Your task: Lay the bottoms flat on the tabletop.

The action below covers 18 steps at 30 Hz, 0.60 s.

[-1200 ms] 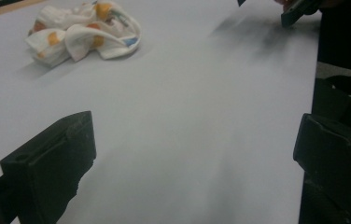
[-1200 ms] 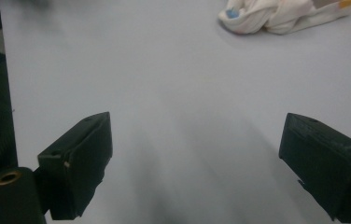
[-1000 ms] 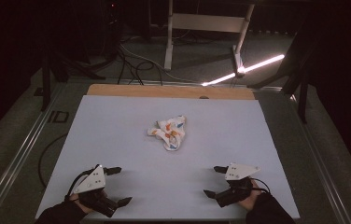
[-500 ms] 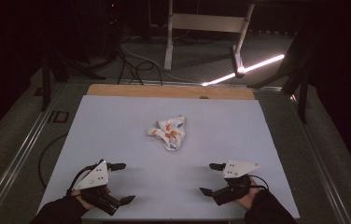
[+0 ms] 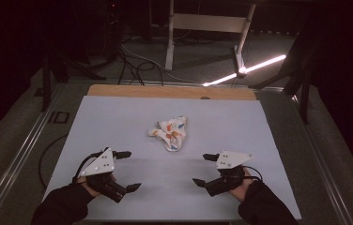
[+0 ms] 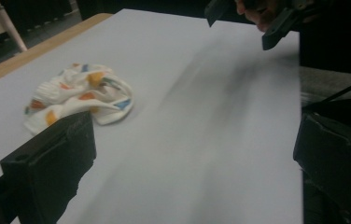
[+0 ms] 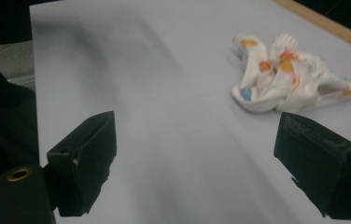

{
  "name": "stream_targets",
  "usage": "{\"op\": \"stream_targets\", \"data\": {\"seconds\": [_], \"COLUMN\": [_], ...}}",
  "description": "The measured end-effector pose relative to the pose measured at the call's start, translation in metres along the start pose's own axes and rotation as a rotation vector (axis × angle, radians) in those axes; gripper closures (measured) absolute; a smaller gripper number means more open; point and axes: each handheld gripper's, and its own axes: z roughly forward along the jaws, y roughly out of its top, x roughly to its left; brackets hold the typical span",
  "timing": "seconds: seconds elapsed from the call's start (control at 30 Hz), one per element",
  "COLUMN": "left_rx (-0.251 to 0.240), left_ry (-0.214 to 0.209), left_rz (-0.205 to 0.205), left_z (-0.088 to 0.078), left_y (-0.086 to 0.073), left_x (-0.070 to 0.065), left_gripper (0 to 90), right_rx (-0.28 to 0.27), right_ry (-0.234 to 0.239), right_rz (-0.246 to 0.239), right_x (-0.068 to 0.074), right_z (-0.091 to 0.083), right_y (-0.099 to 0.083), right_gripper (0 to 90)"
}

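At the near edge of the bench point(image 5: 118, 117) I see my two hands coming in from below, each in a dark sleeve. My left gripper point(image 5: 126, 170) sits at the near left with its fingers spread wide apart, holding nothing. My right gripper point(image 5: 204, 169) sits at the near right, its fingers likewise spread and empty. Both point inward, toward each other. Farther out, about midway across the pale bench top and between the two grippers, lies a crumpled white cloth point(image 5: 169, 132) with orange and blue patches, apart from both. Beyond it runs the bench's wooden far edge point(image 5: 165, 91), then dark floor with cables point(image 5: 132, 61) and a bright light strip point(image 5: 249, 70).
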Motion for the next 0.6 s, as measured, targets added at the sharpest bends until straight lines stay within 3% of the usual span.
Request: {"op": "stream_targets", "data": {"seconds": [0.37, 0.5, 0.6], "left_rx": [-0.019, -0.041, -0.04], "left_ry": [0.056, 0.101, 0.137], "left_rz": [-0.026, -0.032, -0.011], "left_z": [0.009, 0.011, 0.013], "left_y": [0.009, 0.01, 0.011], "left_x": [0.021, 0.034, 0.042], "left_gripper": [0.0, 0.0, 0.0], "right_rx": [-0.023, -0.033, -0.012], "right_ry": [-0.024, -0.023, -0.002], "right_rz": [-0.02, -0.011, -0.002], "right_x": [-0.005, -0.009, -0.011], "right_z": [0.018, 0.027, 0.032], "right_y": [0.026, 0.033, 0.037], "right_gripper": [13.3, 13.1, 11.6]}}
